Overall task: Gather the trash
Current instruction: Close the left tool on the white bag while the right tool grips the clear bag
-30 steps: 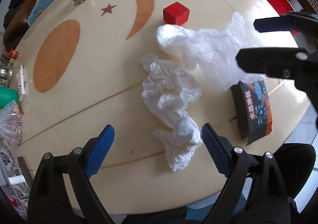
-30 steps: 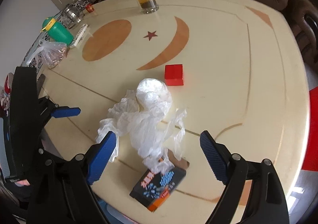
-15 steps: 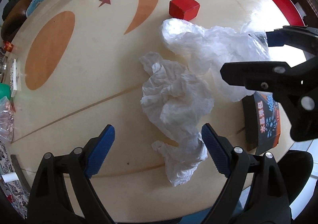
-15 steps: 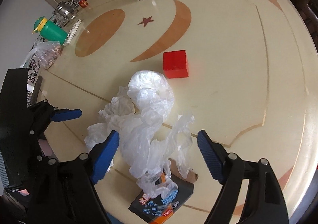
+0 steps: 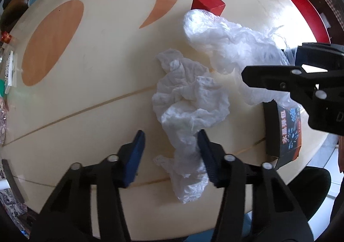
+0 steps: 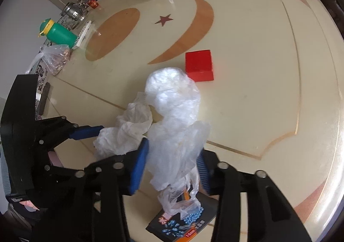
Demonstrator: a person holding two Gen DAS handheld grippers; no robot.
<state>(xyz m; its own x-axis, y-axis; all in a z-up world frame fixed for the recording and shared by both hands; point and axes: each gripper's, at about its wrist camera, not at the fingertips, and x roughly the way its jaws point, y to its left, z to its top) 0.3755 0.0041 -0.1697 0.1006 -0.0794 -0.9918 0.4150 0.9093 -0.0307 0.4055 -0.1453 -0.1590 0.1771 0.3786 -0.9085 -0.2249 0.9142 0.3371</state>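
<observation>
Left gripper [image 5: 169, 145]: my jaws just narrowed; right pad touches crumpled tissue [image 5: 189, 100], left pad clear.
Right gripper [image 6: 172, 162]: just closed around plastic bag [image 6: 174, 113].
Advice: pinch thick folds before lifting.

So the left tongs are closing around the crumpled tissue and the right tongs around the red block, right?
Not the red block: it sits untouched beyond. The right wrist view shows the right tongs closing around the clear plastic bag. The left tongs are indeed closing around the crumpled tissue.

Black gripper [image 5: 171, 151] frames, blue ribbed pads [image 5: 137, 156], silver screws.
</observation>
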